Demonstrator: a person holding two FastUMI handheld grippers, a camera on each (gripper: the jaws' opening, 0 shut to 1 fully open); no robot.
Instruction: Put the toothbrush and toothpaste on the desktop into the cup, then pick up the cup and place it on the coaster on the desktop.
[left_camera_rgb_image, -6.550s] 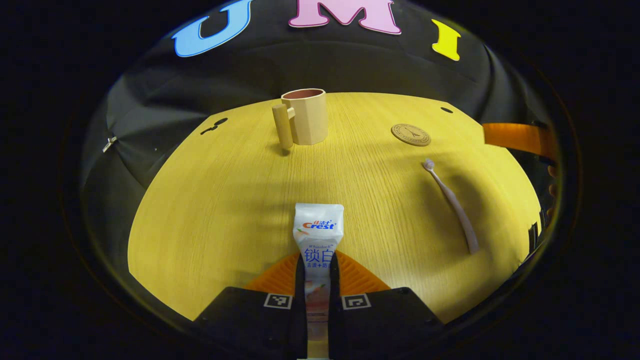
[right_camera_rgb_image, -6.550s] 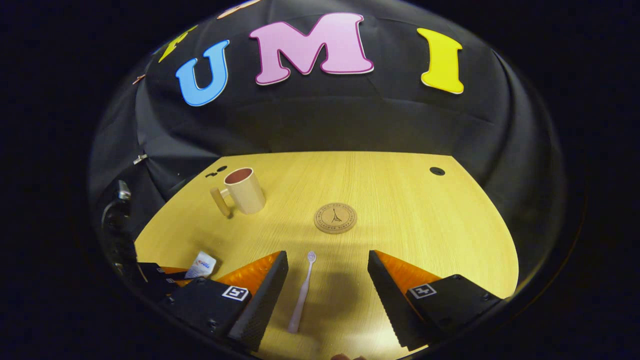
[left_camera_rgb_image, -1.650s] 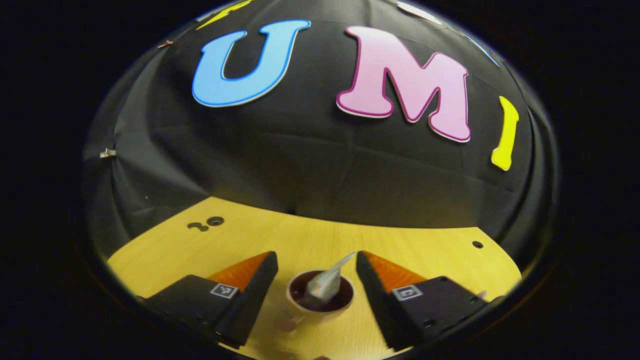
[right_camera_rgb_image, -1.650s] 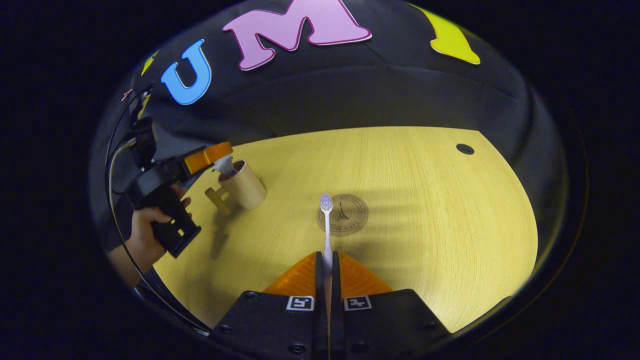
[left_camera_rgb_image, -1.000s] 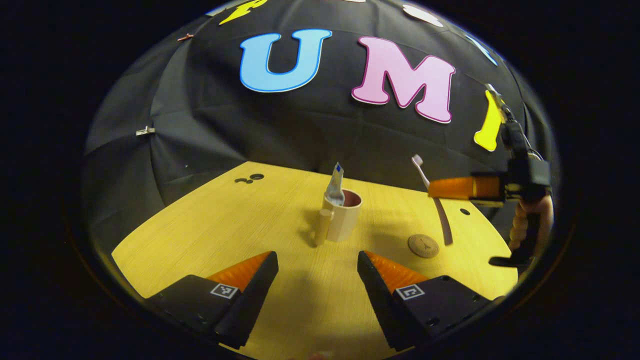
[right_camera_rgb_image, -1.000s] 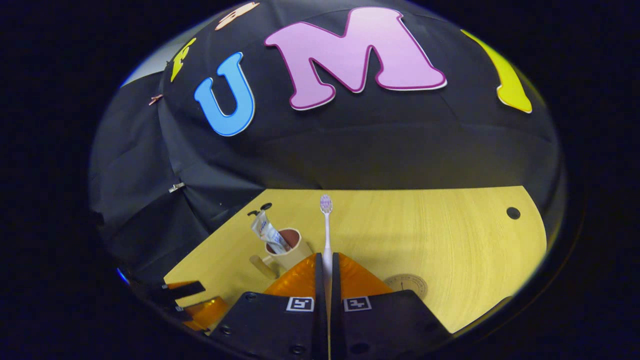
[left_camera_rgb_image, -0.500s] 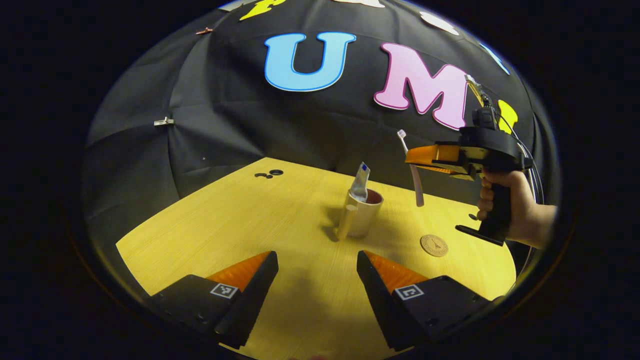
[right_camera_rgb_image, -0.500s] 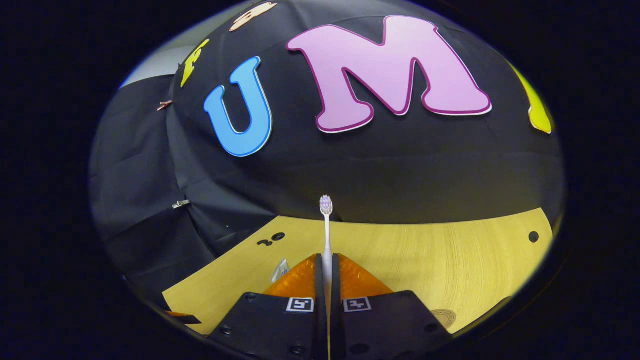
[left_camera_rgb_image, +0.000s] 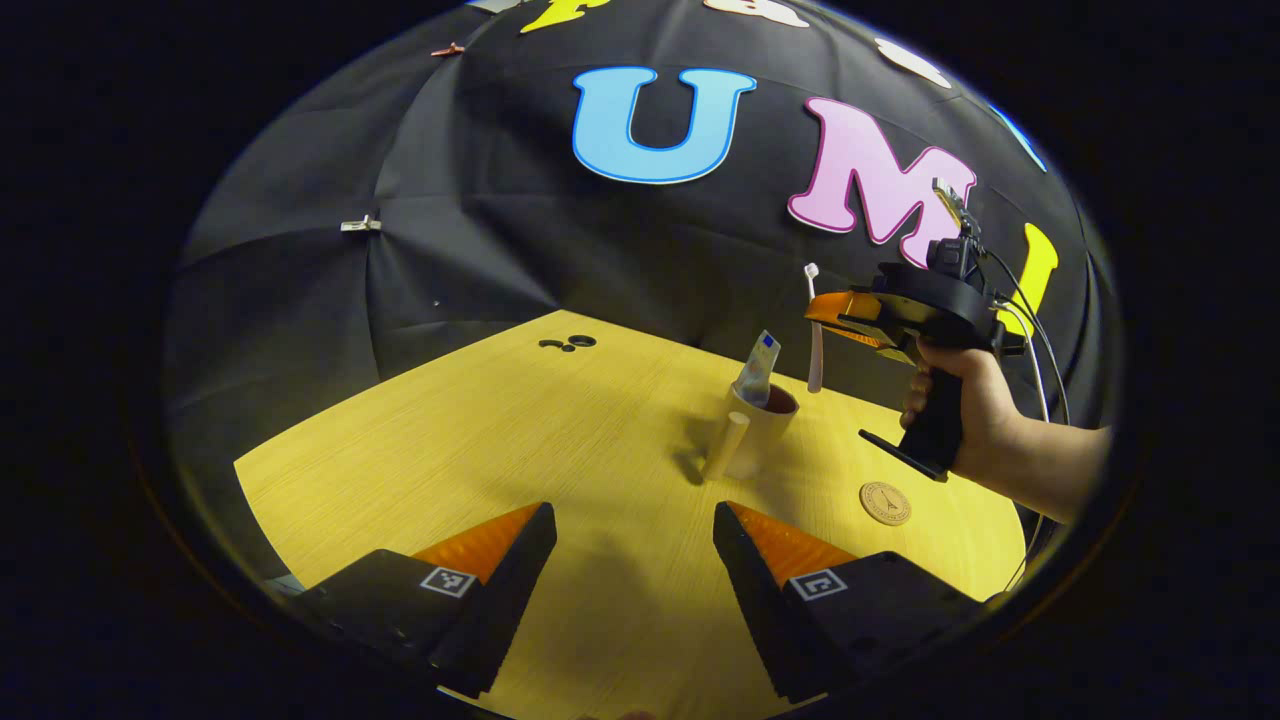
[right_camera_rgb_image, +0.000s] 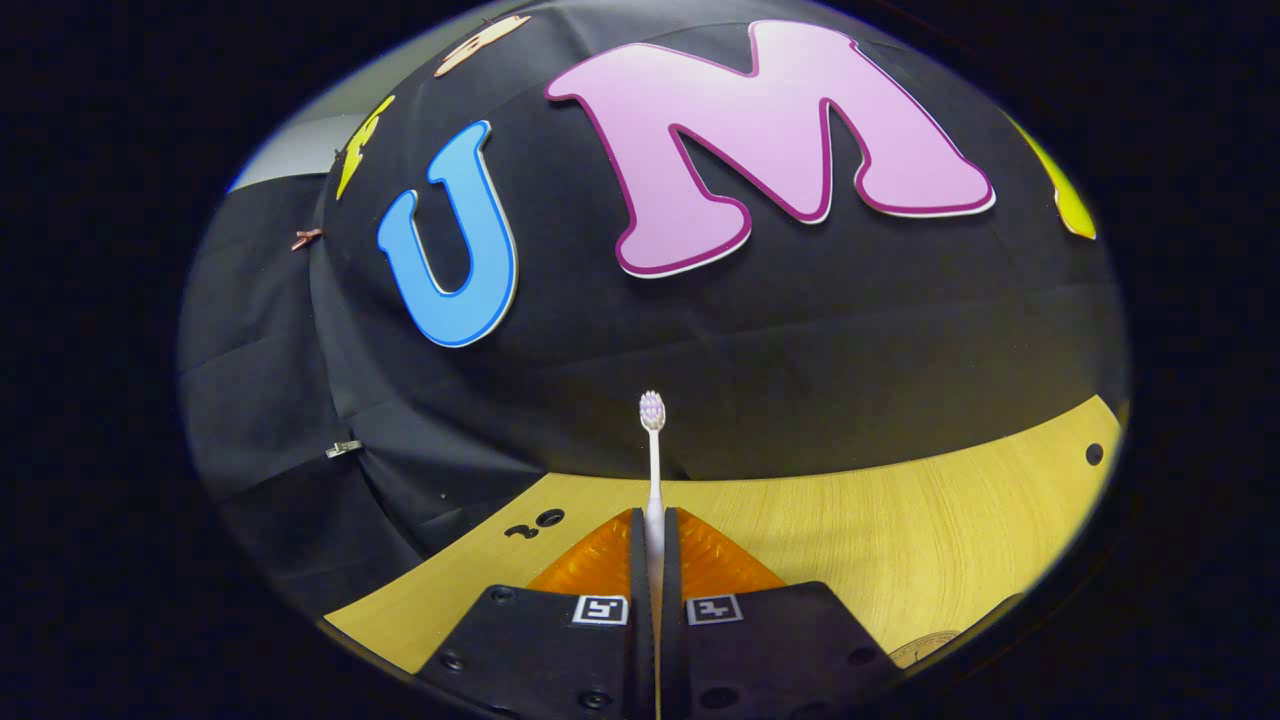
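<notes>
In the left gripper view, the left hand-held gripper (left_camera_rgb_image: 632, 525) hangs over the near part of the yellow desk (left_camera_rgb_image: 480, 450) with its two fingers spread wide apart and nothing between them. At about one o'clock from it, the cup (left_camera_rgb_image: 752, 438) stands upright on the desk, its handle turned toward the camera. The toothpaste (left_camera_rgb_image: 757, 368) stands in the cup, leaning, with its flat end sticking up above the rim. The round coaster (left_camera_rgb_image: 885, 502) lies flat on the desk at about four o'clock from the cup, near it but apart.

The right hand-held gripper (left_camera_rgb_image: 818, 311), gripped by a person's hand (left_camera_rgb_image: 950, 395), is held in the air above the cup, at about one o'clock from it. Its fingers are clamped on the toothbrush (left_camera_rgb_image: 813, 330), which hangs nearly upright, bristle head up and handle end down, just above the cup's far rim.

In the right gripper view, the right hand-held gripper (right_camera_rgb_image: 655, 530) has both fingers pressed against the toothbrush (right_camera_rgb_image: 652, 450), whose bristle head points to twelve o'clock. A sliver of the coaster (right_camera_rgb_image: 925, 650) shows at five o'clock.
</notes>
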